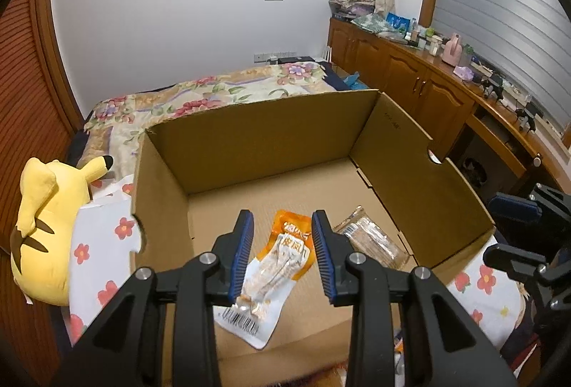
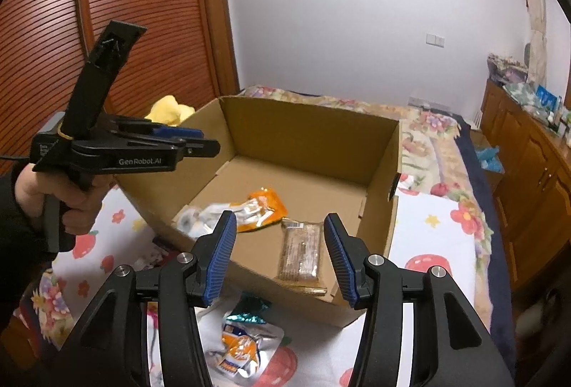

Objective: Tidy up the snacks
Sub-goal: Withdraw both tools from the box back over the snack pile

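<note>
**Risk notes: snack packets and the cardboard box**

The cardboard box [image 2: 310, 137] stands open on the bed [image 2: 431, 230] and serves as the landmark here. Two packets lie flat on its floor: an orange-and-white snack packet [image 1: 274, 265] toward the left wall and a clear biscuit packet [image 2: 299, 251] close to the near wall, just beside the first. More packets remain outside, just in front of the near wall, among them an orange-and-silver packet [image 2: 239, 347].

The left gripper [image 1: 283, 255] hangs above the box floor over the orange-and-white packet, jaws apart and empty. The right gripper [image 2: 280, 258] hovers over the near wall, jaws apart, holding nothing.

Likely hazards:

- The remaining packets lie on soft bedding; a downward pinch may sink in and catch the sheet along with the foil.
- Glossy, flat wrappers could slip from the pads when lifted over the near wall.
- The box is light and unrestrained; a gripper striking its wall may shove or tip it.
- Both grippers work close to the near wall, so collision is possible.
</note>
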